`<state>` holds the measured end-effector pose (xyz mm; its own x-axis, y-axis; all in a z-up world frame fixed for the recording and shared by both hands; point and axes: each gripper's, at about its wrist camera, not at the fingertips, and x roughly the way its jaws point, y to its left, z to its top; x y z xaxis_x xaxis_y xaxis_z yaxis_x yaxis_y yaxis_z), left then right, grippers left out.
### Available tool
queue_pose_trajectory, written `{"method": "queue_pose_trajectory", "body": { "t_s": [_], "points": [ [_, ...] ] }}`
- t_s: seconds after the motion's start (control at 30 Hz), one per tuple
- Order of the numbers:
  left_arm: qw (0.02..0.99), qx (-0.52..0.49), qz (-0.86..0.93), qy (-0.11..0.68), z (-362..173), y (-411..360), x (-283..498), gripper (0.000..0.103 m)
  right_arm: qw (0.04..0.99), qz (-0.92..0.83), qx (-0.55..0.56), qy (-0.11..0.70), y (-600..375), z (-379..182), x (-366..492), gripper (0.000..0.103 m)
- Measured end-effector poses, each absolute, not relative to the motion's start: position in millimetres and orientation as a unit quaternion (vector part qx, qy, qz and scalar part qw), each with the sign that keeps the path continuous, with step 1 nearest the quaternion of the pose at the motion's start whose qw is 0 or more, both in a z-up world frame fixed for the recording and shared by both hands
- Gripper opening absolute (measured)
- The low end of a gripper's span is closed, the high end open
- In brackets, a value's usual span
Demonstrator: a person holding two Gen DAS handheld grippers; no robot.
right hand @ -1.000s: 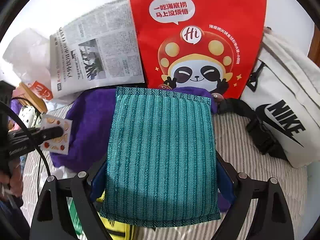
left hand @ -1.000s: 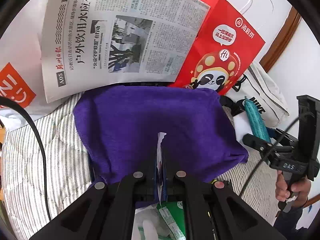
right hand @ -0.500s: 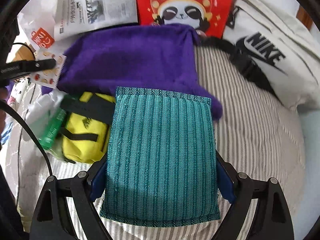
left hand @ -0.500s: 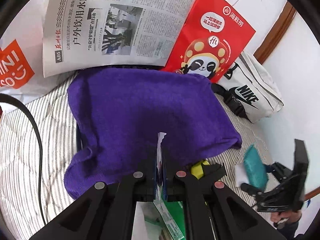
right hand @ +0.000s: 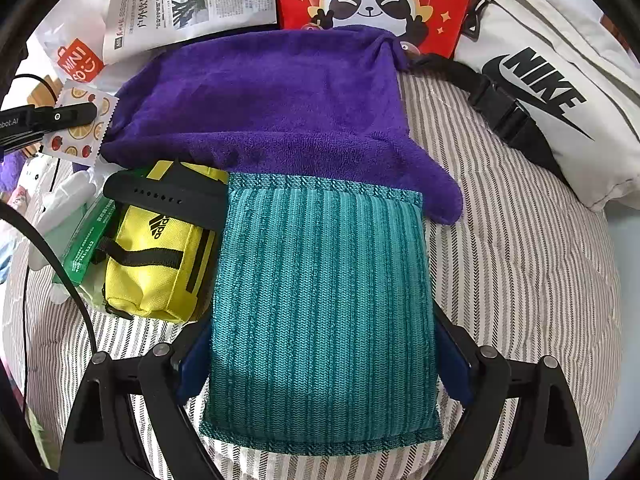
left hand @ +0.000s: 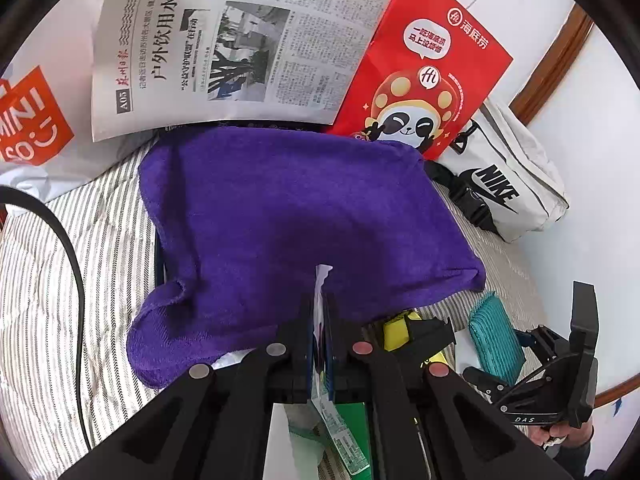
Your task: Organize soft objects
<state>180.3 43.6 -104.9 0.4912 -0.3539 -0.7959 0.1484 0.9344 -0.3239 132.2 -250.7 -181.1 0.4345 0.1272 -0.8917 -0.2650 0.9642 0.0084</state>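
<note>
My right gripper [right hand: 320,364] is shut on a teal knitted pad [right hand: 320,308], which fills the wide gap between its blue pads. The pad hangs low over the striped bedding [right hand: 520,280], just in front of a purple towel [right hand: 260,112] and beside a yellow pouch [right hand: 156,260]. In the left wrist view the same pad [left hand: 496,340] and right gripper [left hand: 524,360] show at the lower right, with a hand on the grip. My left gripper [left hand: 319,320] is shut on a thin fruit-print sachet [right hand: 80,128], held over the purple towel's [left hand: 300,220] near edge.
A newspaper [left hand: 224,48], a red panda paper bag [left hand: 420,80] and a white Nike bag [right hand: 540,92] line the back. A white and orange plastic bag [left hand: 28,120] lies far left. A green packet [right hand: 84,240] sits left of the yellow pouch. A black cable [left hand: 76,264] crosses the bedding.
My right gripper has come down and back with the teal pad, from over the purple towel to the bedding in front of it. The left gripper has barely shifted and keeps the sachet.
</note>
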Motion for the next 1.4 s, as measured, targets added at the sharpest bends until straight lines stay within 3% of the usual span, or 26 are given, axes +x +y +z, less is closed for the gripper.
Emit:
{"method": "queue_pose_trajectory", "body": {
  "t_s": [0.9,1.4],
  "points": [
    [0.857,-0.107,-0.151,0.48,-101.4,46.0,169.8,0.005,0.845,0.106,-0.023,0.523,-258.1,-175.4,136.4,0.094],
    [0.857,-0.108,-0.152,0.481,-102.2,45.2,168.7,0.005,0.861,0.113,-0.001,0.497,-263.5,-155.7,125.4,0.088]
  ]
}}
